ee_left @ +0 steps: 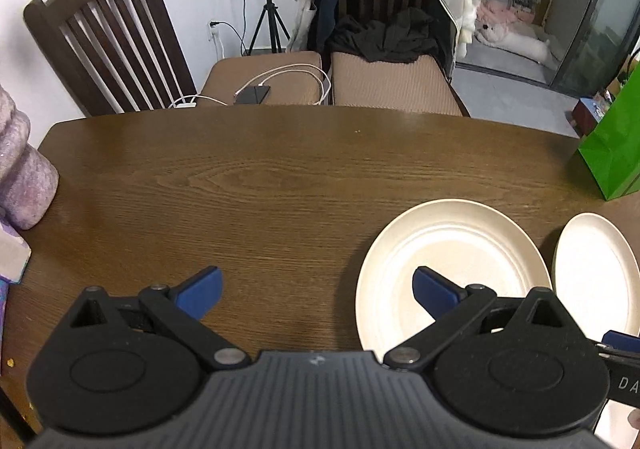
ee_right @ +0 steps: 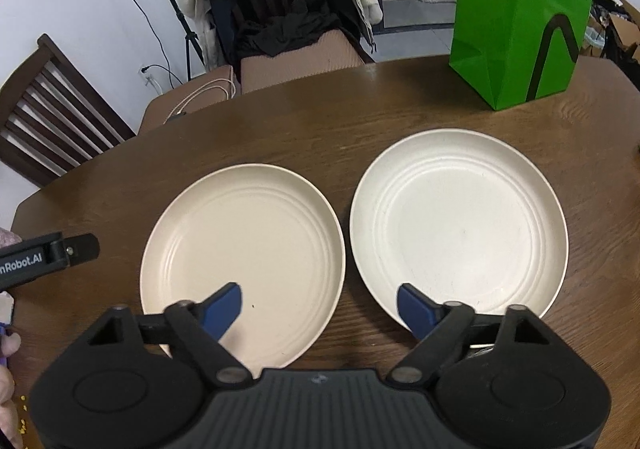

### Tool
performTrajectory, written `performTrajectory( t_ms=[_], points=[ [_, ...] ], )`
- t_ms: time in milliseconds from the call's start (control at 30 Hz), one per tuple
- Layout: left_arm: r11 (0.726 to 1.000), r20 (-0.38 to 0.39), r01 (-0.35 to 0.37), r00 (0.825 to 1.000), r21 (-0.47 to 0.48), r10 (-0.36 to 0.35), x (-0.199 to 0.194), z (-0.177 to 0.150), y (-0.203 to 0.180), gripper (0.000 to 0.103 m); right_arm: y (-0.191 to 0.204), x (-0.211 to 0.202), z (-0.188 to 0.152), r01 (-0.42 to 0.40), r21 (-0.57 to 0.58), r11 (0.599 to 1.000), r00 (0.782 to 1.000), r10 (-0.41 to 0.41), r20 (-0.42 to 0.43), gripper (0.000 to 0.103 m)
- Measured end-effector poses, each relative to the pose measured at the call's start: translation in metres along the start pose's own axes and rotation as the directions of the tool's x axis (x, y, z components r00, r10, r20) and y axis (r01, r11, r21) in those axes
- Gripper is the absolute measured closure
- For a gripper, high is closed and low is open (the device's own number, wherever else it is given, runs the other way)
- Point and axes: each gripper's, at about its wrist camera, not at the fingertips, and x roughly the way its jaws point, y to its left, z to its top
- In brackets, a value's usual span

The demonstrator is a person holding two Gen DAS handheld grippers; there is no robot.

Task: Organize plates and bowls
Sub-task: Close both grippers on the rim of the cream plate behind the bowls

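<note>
Two cream plates (ee_right: 244, 257) (ee_right: 460, 225) are laid side by side on the tabletop (ee_right: 320, 129). The right gripper (ee_right: 320, 309) is held open above their near rims, nothing gripped; the left gripper (ee_left: 316, 289) is likewise open. An approach is judged underway; one rim must next be straddled.

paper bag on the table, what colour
Bright green paper bag with dark lettering, clearest in the right wrist view.

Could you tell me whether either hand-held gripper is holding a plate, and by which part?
Nothing is held: the left hand-held gripper and right hand-held gripper are open above the table.
</note>
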Motion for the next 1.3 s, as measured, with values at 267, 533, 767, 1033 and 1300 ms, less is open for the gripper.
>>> performTrajectory(
  t_ms=[267,533,767,1033,1300],
  points=[
    [1.0,-0.017,-0.001,1.0,0.005,0.001,0.017,-0.003,-0.002,0.001,-0.005,0.017,-0.004,-0.03,0.014,0.999,0.999,0.03,-0.029,0.042],
    [1.0,-0.049,0.019,0.999,0.001,-0.019,0.042,-0.005,-0.003,0.015,-0.004,0.038,-0.004,-0.027,0.02,0.999,0.998,0.028,-0.064,0.06],
    [1.0,-0.084,0.025,0.996,0.014,-0.023,0.059,-0.008,-0.008,0.018,-0.003,0.055,-0.005,-0.016,0.022,1.0,0.996,0.018,-0.09,0.069],
    [0.999,-0.115,0.031,0.993,0.024,-0.029,0.074,-0.008,-0.013,0.029,-0.002,0.064,-0.006,-0.006,0.023,1.0,0.994,0.009,-0.108,0.075],
    [0.998,-0.142,0.05,0.989,0.034,-0.045,0.085,-0.01,-0.015,0.054,-0.001,0.068,-0.006,0.004,0.026,1.0,0.994,-0.001,-0.113,0.081]
  ],
)
